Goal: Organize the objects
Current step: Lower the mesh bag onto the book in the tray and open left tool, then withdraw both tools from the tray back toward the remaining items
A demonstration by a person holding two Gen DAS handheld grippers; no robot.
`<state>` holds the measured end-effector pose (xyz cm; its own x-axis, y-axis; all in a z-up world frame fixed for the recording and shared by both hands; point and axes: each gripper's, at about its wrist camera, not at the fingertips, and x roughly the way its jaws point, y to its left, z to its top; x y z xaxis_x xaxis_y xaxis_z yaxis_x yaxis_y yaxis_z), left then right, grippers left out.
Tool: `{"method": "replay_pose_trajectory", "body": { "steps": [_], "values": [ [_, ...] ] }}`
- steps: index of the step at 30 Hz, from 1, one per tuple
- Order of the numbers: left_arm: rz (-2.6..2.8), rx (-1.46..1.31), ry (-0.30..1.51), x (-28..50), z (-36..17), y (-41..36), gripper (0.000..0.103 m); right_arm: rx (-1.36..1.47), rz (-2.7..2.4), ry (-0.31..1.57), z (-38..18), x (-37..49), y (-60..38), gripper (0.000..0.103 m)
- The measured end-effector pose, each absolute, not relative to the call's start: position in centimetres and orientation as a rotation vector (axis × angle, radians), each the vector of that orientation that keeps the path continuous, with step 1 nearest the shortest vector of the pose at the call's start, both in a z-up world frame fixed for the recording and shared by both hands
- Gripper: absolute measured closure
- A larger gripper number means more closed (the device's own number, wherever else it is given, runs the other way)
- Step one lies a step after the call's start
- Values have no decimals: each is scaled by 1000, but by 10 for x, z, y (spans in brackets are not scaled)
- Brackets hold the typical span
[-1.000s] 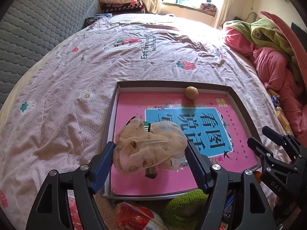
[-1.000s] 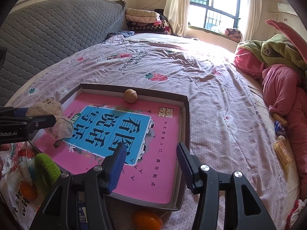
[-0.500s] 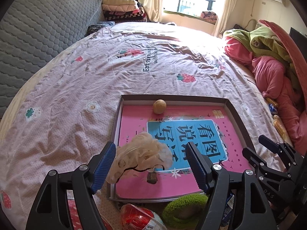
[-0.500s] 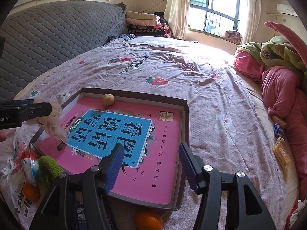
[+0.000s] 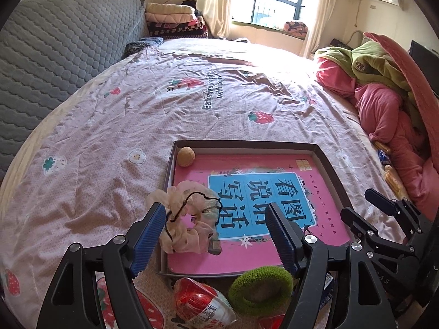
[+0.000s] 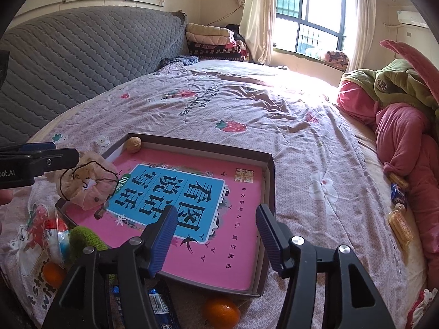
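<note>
tray: shallow dark-brown cardboard box tray point(image 5: 326, 161) sits flat on the bed, pink sheet with a blue panel of Chinese characters lining its bottom
scrunchie: floppy beige sheer-fabric scrunchie point(image 5: 189, 219) with dark dots and a thin black cord looped over it, draped on the tray's near-left corner, partly spilling over the wall
walnut: small round tan walnut point(image 5: 186, 156), tucked in the tray's far-left corner
green ring: fuzzy green knit ring point(image 5: 260, 285), lies on the bed just outside the tray's near wall
snack: red-and-clear plastic wrapped snack point(image 5: 200, 304), beside the green ring
orange: little orange tangerine point(image 6: 221, 311), on the bed by the tray's near edge
second orange: another one point(image 6: 53, 273), near the snack
</note>
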<state>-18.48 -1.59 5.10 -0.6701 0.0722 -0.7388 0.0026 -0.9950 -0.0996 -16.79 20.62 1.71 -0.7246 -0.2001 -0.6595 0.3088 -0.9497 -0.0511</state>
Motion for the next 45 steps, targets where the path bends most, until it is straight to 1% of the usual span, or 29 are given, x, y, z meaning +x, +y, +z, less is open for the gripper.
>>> {"method": "replay_pose_trajectory", "body": {
  "steps": [8,12,21,24,29,33,35,45],
  "values": [
    [2864,-1235,-155,-162,56,-20,27,933,-2666,221,31,-151,202,42],
    [2870,-1229,-155,-151,54,-21,27,903,-2665,180,37,-140,205,37],
    [2865,-1206,-150,-128,47,-18,27,858,-2683,122,43,-111,211,28],
    [2877,-1182,-129,-119,48,-16,27,814,-2710,133,48,-101,209,25],
    [2872,-1155,-127,-102,47,-16,27,720,-2727,178,52,-78,199,24],
    [2881,-1151,-84,-91,44,-16,27,703,-2702,111,46,-62,198,17],
    [2894,-1147,-72,-87,43,-17,27,712,-2684,81,41,-57,198,17],
    [2885,-1163,-74,-71,33,-16,27,739,-2698,93,35,-40,197,17]
  ]
}}
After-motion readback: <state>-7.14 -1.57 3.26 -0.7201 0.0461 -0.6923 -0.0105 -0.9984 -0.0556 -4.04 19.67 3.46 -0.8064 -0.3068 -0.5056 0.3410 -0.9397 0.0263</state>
